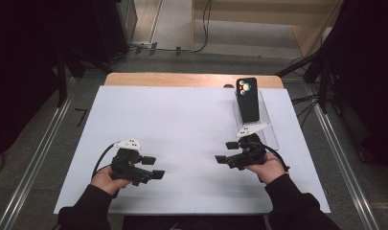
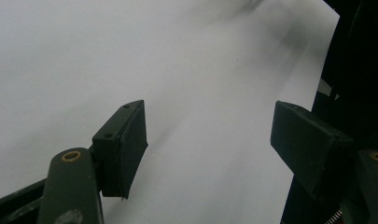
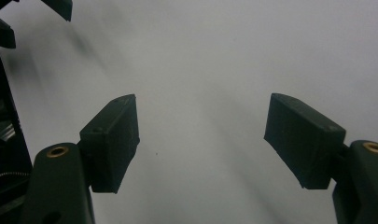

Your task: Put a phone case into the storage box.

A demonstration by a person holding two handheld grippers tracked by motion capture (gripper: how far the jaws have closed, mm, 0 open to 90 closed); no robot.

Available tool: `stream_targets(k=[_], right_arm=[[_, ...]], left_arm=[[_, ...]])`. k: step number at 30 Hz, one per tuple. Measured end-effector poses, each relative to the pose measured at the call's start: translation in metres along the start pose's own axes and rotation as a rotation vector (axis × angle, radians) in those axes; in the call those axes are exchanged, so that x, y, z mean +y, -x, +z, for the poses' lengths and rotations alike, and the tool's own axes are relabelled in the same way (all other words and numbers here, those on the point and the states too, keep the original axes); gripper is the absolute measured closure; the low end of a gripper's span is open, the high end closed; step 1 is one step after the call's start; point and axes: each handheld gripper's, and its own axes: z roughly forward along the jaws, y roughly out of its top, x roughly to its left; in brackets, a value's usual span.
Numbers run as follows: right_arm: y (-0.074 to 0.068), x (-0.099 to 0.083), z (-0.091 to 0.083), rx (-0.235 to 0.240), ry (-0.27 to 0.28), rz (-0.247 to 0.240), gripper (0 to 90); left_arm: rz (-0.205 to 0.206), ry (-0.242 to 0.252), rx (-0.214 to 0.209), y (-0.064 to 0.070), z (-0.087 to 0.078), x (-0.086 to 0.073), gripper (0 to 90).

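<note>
Both sets of jaws apart, empty: left gripper (image 1: 153,167) and right gripper (image 1: 226,152) low over the white tabletop (image 1: 182,124). Phone (image 1: 247,99) leans in a clear stand (image 1: 270,127) just beyond the right gripper. Risk: stand's light and phone's propped, so a sideways nudge or off-centre pinch w/ the right jaws could tip it or slide the stand.

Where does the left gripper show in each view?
High view: left gripper at lower left, above the white sheet.
Left gripper view: left gripper open, rising from the bottom.
Right gripper view: left gripper far off, top left corner.
Shared landmark: the white sheet.
</note>
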Motion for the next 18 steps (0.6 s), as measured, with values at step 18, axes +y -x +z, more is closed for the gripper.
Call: stream_targets(k=[18], right_arm=[[0.007,-0.031,-0.027,-0.002,-0.001,0.050,24.1]], left_arm=[[-0.005,0.012,0.028,0.002,-0.002,-0.003,27.2]])
